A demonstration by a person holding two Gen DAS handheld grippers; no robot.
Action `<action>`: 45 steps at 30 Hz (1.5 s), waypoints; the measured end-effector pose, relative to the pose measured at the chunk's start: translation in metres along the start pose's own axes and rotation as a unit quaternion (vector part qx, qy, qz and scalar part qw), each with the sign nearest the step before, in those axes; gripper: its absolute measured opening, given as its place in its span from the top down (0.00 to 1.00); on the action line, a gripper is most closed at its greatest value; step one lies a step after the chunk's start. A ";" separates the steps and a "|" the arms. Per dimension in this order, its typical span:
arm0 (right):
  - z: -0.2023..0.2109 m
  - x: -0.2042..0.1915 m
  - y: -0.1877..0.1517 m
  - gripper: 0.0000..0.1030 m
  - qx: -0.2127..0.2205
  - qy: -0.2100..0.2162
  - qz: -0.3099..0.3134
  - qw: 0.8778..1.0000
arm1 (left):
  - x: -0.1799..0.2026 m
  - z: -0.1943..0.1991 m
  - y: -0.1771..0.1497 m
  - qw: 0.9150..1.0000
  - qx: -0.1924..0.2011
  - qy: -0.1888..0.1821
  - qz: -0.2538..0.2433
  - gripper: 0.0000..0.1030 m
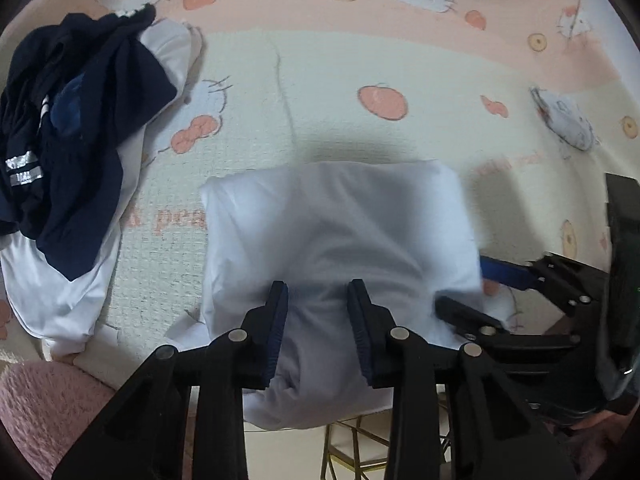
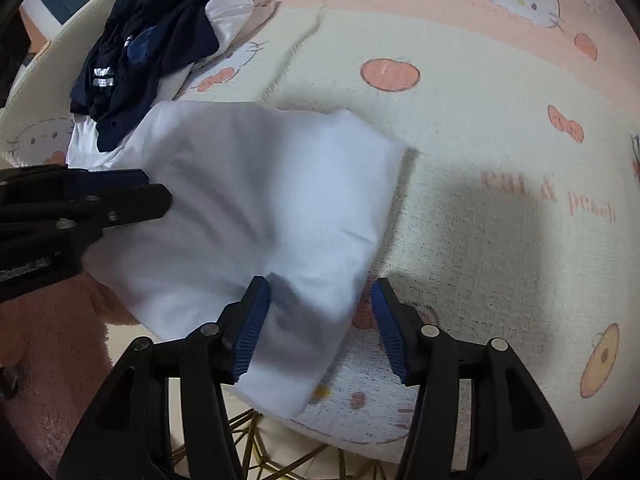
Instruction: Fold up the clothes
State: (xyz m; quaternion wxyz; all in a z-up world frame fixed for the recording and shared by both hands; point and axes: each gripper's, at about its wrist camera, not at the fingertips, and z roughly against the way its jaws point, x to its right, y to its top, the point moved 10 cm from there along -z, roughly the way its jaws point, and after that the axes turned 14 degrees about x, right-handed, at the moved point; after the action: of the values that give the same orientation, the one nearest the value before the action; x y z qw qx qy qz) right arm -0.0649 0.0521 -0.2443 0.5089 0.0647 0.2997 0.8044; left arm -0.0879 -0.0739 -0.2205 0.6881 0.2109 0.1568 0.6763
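Cream and pink cartoon-cat printed cloth (image 1: 360,60) covers the round table on which the work is laid out. From the left wrist view, a folded white soft cotton garment (image 1: 332,232) is seen lying at the near edge of the table, its front hem drooping past the rim, while a crumpled heap of navy and white clothes (image 1: 68,136) is left well apart at the far left. The left gripper (image 1: 318,328) is held over the near hem with its jaws spread and nothing pinched between them; the right gripper (image 1: 472,292) is seen at the garment's right edge. From the right wrist view, the right gripper (image 2: 318,324) is likewise parted, with the fabric's near corner lying between its blue pads (image 2: 250,328) but not clamped. The garment is judged light, limp and easily creased, so it is best taken by a doubled edge or corner, both layers being pinched together to prevent the fold from slipping open.
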 end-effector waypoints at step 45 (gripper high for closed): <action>0.022 0.061 0.026 0.43 -0.015 -0.090 -0.046 0.995 | -0.054 0.014 -0.009 0.986 0.037 -0.052 0.157 0.41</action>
State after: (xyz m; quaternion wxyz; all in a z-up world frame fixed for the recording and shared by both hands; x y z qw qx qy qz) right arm -0.1049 0.1058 -0.2252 0.5708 0.1151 0.2434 0.7757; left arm -0.0747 -0.1290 -0.2166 0.5725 0.2932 0.1111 0.7576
